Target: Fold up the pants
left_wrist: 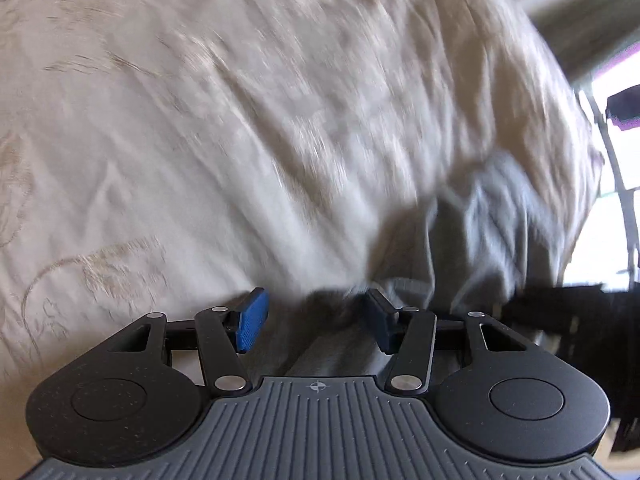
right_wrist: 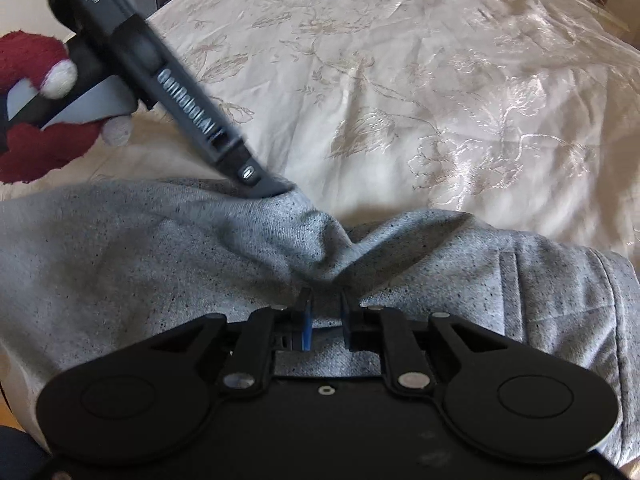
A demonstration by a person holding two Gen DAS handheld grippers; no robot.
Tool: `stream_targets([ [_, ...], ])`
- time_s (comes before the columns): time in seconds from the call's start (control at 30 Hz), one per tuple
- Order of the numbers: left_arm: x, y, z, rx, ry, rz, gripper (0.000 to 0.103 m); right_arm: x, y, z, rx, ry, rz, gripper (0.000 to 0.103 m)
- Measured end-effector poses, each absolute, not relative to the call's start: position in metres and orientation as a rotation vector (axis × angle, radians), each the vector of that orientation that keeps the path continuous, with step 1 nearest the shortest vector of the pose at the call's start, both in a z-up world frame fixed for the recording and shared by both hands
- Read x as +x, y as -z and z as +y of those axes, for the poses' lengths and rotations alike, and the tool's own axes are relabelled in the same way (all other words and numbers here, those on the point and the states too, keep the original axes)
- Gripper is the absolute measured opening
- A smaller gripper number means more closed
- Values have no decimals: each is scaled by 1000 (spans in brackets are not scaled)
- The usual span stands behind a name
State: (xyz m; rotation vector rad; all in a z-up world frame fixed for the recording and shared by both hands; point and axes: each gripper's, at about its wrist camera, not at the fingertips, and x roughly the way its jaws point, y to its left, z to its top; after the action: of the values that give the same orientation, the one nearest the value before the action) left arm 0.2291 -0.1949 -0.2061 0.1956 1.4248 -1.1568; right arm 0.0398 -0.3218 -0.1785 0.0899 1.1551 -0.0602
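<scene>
Item: grey pants (right_wrist: 168,248), lying bunched on the bedspread (right_wrist: 440,92), long axis running across the right wrist view from left to right, near edge of the bedspread.

Right gripper (right_wrist: 326,320): directly over the pants' mid-fold, pointing steeply down. Jaws narrow; a ridge of fabric sat between the pads, but whether they pressed it could not be told.

Left gripper (left_wrist: 314,322): at the pants' far edge, left of the right gripper, its tip touching the fabric. Jaws about half open, empty; grey cloth lay just ahead and to the right of the fingers (left_wrist: 252,320). View blurred.

Judgement: the right gripper was nearer the pants; the next fold likely turns on both gripping that far edge.

Gloved hand (right_wrist: 36,116): red, on the left gripper's handle.
</scene>
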Motion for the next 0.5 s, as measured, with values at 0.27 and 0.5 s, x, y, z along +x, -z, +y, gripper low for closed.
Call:
stream_targets([
  [0.27, 255, 174, -173, -40, 999, 1294, 51, 44, 164, -321, 87, 85, 1102, 17],
  [0.5, 223, 169, -158, 124, 1071, 1314, 51, 52, 157, -337, 19, 130, 1080, 26],
])
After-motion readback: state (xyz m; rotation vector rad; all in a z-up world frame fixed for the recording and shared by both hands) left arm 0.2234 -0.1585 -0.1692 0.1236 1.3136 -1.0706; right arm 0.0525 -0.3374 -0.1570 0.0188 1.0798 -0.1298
